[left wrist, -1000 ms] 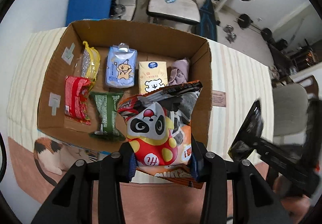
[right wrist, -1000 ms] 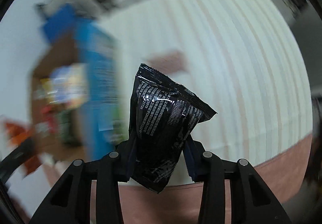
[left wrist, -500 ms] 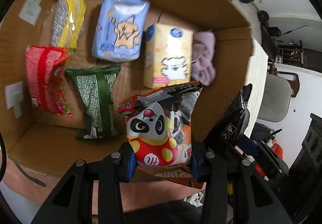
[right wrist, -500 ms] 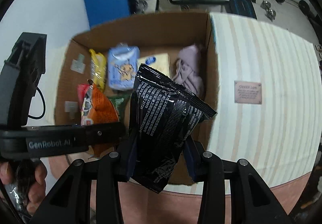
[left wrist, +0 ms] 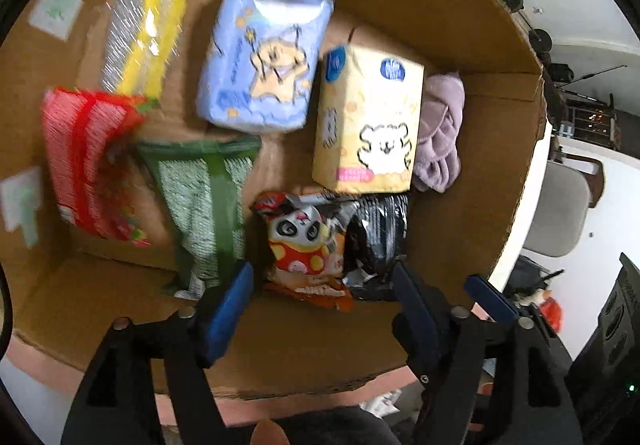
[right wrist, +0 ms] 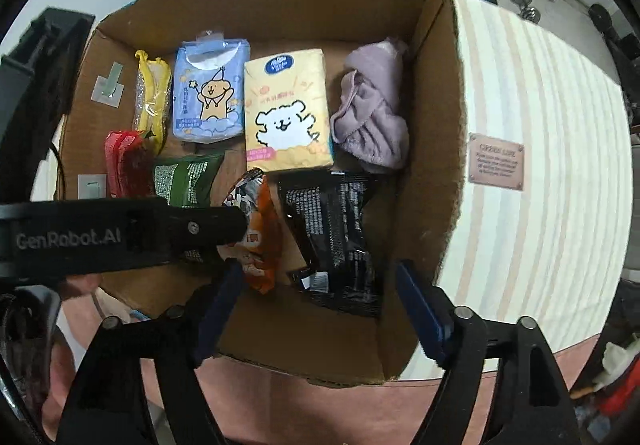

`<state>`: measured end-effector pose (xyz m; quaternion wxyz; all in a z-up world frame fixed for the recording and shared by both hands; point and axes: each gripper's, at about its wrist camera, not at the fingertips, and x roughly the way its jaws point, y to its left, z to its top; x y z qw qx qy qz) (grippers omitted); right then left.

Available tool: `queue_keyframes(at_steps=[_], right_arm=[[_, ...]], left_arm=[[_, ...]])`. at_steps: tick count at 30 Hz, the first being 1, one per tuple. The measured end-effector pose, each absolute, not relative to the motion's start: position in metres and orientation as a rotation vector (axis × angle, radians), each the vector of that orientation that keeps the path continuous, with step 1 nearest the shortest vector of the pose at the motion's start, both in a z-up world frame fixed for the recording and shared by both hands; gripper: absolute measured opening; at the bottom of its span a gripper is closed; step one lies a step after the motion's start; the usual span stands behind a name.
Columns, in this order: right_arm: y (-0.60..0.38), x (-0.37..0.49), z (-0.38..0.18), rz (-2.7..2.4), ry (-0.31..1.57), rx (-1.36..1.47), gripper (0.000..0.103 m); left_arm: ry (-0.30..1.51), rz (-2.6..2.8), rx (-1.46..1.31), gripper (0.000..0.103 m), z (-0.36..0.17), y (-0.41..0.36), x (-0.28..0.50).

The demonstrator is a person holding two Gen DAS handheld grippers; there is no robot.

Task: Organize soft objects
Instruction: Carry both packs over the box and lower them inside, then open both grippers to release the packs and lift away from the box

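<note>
Now both bags are let go: the panda snack bag [left wrist: 306,245] and black snack bag [right wrist: 332,233] lie in the cardboard box [right wrist: 436,93], near its front right corner, and the left gripper [left wrist: 324,299] and right gripper [right wrist: 316,303] gape open, holding nothing

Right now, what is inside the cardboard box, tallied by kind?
Snack bags: 4 (red, green, panda, black)
Tissue packs: 2 (blue, yellow)
Yellow-trimmed packet: 1
Purple cloth: 1
Total: 8

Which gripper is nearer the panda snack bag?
Left. The left gripper hangs open right over the panda snack bag; the right gripper, also open, sits beside it, above the black packet.
</note>
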<state>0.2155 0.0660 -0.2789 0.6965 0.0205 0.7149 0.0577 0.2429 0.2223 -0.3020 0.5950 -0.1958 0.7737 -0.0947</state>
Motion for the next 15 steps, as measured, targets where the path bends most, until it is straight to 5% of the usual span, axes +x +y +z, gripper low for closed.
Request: queue_keyframes(at_steps=[6, 10, 15], right_arm=[[0.064, 0.215, -0.263, 0.089, 1.572, 0.032, 0.086], [0.065, 0.208, -0.252, 0.061, 1.551, -0.005, 0.095], [0.056, 0.197, -0.23, 0.01, 1.505, 0.0, 0.103]], left_arm=[[1.715, -0.181, -0.351, 0.084, -0.275, 0.228, 0.237], [1.615, -0.095, -0.186, 0.099, -0.251, 0.237, 0.23], [1.499, -0.038, -0.065, 0.101, -0.225, 0.239, 0.211]])
